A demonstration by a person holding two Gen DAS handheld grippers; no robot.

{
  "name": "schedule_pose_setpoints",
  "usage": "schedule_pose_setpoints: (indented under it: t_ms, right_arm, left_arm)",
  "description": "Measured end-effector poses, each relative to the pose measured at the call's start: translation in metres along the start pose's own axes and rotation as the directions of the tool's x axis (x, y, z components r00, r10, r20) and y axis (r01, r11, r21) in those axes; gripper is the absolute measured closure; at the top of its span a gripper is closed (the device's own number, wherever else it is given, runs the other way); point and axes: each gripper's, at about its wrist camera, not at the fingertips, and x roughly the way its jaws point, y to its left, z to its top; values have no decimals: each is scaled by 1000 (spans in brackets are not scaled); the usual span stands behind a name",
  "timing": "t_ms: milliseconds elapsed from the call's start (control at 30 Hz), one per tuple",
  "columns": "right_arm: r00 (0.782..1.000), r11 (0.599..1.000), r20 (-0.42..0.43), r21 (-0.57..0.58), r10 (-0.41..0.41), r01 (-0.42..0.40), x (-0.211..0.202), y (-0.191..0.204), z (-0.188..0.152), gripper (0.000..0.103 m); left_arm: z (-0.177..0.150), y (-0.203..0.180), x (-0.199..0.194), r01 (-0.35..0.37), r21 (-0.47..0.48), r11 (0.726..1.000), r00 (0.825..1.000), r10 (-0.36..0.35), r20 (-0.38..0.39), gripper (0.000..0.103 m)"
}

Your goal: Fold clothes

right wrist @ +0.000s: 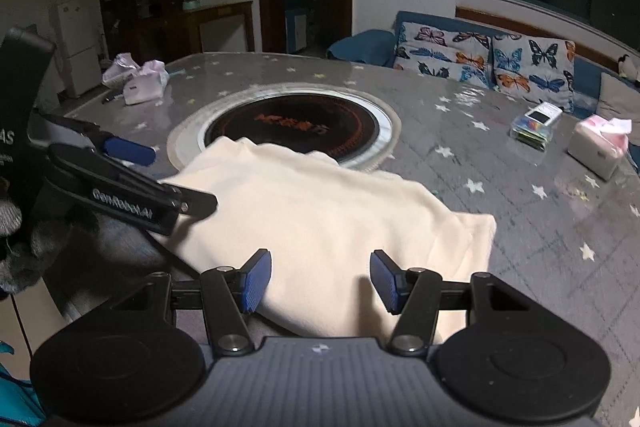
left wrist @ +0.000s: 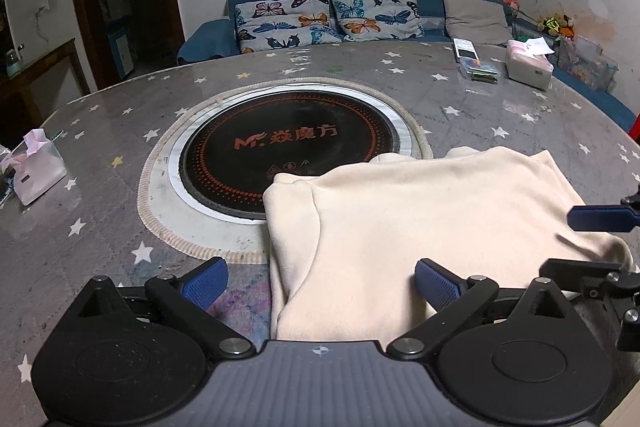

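The cream garment (left wrist: 420,227) serves as the landmark: it lies as a folded, roughly rectangular bundle on the table (left wrist: 100,239), its far edge overlapping the rim of the round black cooktop (left wrist: 288,147) set into the tabletop.

At the garment's left edge, the left gripper (left wrist: 320,281) hangs low with its jaws wide apart, one blue ribbed pad (left wrist: 206,283) off the cloth over the table and the other over the fabric, clamped on nothing. Over the garment's near edge, the right gripper (right wrist: 320,281) is likewise spread, both pads above the cloth and holding nothing.

The fold looks largely made, with a doubled layer showing at the garment's left side and a rounded, thick crease along its far edge. The step in hand appears to be the pause between folds. A further fold would likely call for both grippers to pinch the near edge, lift it and carry it toward the cooktop side.

The cloth reads as soft, thick fleece, matte and smooth, likely to slump when lifted. The table wears a glossy grey cover scattered with white stars; the cooktop has a braided beige ring around it.
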Motion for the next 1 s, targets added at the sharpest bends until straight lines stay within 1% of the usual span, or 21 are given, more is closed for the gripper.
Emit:
schedule_pose_setpoints:
  t_ms: [233, 367, 500, 600, 800, 1000]
  right_arm:
    - [999, 1000, -43, -2, 17, -17, 16, 3, -8, 47]
    - [999, 1000, -41, -23, 14, -14, 11, 6, -4, 47]
    - [999, 998, -17, -46, 34, -35, 7, 11, 6, 47]
    - [999, 997, -12, -57, 51, -51, 11, 15, 11, 47]
    - [995, 994, -70, -75, 69, -74, 31, 23, 5, 47]
    - [996, 992, -42, -94, 77, -81, 23, 24, 16, 47]
  left_arm:
    - [-5, 3, -2, -9, 0, 1000, 1000, 9, -6, 1]
    - [-10, 7, -6, -15, 1, 1000, 1000, 15, -2, 1]
    - [-16, 12, -10, -18, 4, 1000, 1000, 18, 1, 1]
    - [-20, 15, -10, -18, 3, 1000, 1000, 18, -1, 1]
    - [-25, 20, -8, -14, -4, 1000, 1000, 14, -8, 0]
    - [-20, 26, -17, -13, -24, 1000, 1000, 13, 12, 0]
